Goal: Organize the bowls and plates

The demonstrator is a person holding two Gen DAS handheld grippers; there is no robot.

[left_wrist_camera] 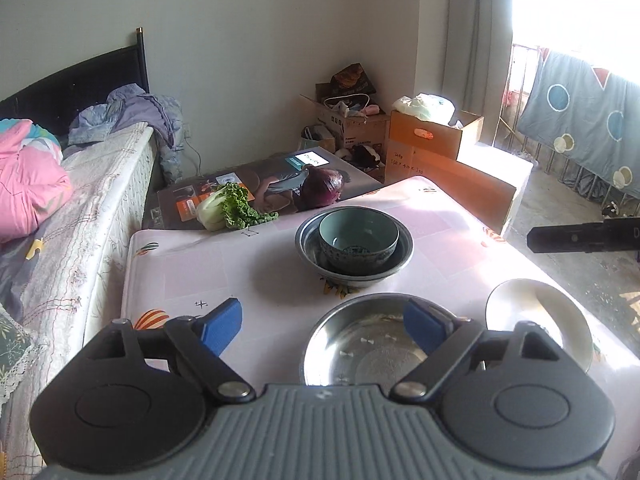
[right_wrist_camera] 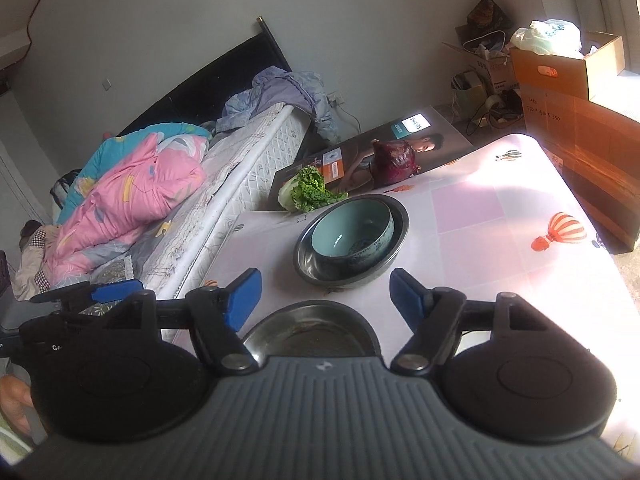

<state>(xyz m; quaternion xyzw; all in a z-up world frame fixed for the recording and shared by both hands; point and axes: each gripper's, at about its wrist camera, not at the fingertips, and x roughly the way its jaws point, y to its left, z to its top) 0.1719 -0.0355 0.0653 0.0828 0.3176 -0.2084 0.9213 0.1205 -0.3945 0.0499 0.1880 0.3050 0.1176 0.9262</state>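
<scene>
Steel bowl (left_wrist_camera: 362,344) nearest; white plate (left_wrist_camera: 540,316) in left view only.

Teal bowl (left_wrist_camera: 359,240) in steel bowl (left_wrist_camera: 354,254); pink checked, balloon-printed tablecloth (left_wrist_camera: 240,264).

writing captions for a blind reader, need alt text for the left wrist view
The open left gripper hangs empty over a table above a steel bowl, with a white plate to its right. Farther back a teal bowl sits inside a steel basin; a bed lies left.
</scene>
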